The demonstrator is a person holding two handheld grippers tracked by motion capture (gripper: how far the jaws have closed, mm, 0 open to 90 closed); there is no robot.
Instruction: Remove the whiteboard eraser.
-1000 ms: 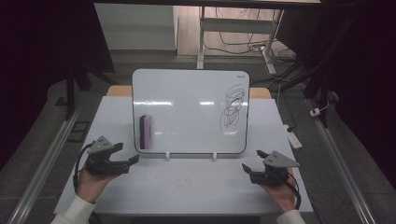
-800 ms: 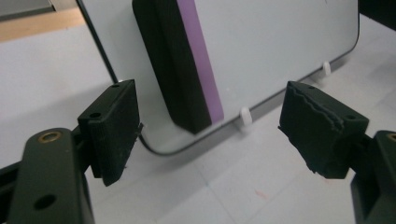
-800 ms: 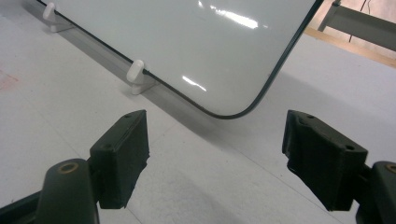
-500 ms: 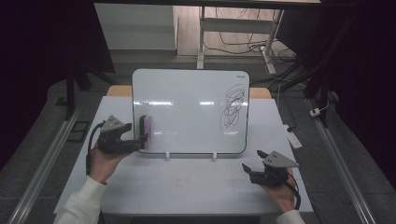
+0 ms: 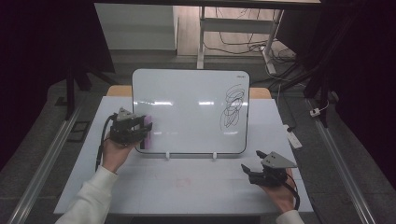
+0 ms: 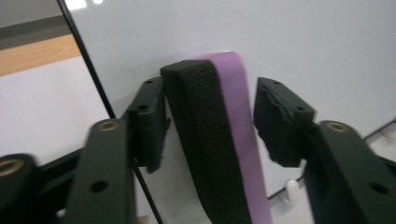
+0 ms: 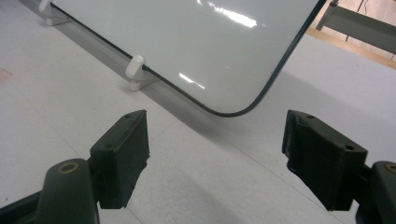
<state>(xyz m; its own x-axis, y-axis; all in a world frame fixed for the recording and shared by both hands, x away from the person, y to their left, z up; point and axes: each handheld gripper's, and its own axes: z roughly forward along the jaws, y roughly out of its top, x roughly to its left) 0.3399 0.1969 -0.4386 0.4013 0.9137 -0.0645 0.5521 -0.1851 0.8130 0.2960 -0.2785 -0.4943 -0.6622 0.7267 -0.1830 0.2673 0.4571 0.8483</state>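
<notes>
A whiteboard (image 5: 191, 112) stands upright on white clips at the middle of the table, with black scribbles (image 5: 233, 105) at its right side. A purple eraser with black felt (image 5: 147, 127) sticks to its lower left part. My left gripper (image 5: 143, 133) is at the eraser, and its jaws have just been closing around it. In the left gripper view the eraser (image 6: 219, 140) lies between the jaws: the left pad touches the felt and a thin gap remains at the right pad (image 6: 280, 121). My right gripper (image 5: 250, 169) rests open on the table at the front right, with nothing between its jaws (image 7: 217, 158).
The board's lower right corner (image 7: 233, 112) and a white clip foot (image 7: 136, 70) lie just ahead of the right gripper. A small white object (image 5: 295, 138) lies at the table's right edge. Metal rails run along both sides of the white table (image 5: 187, 186).
My left hand moved from the front left of the table up to the eraser on the board, and its jaws narrowed around it. The right hand stayed where it was.
</notes>
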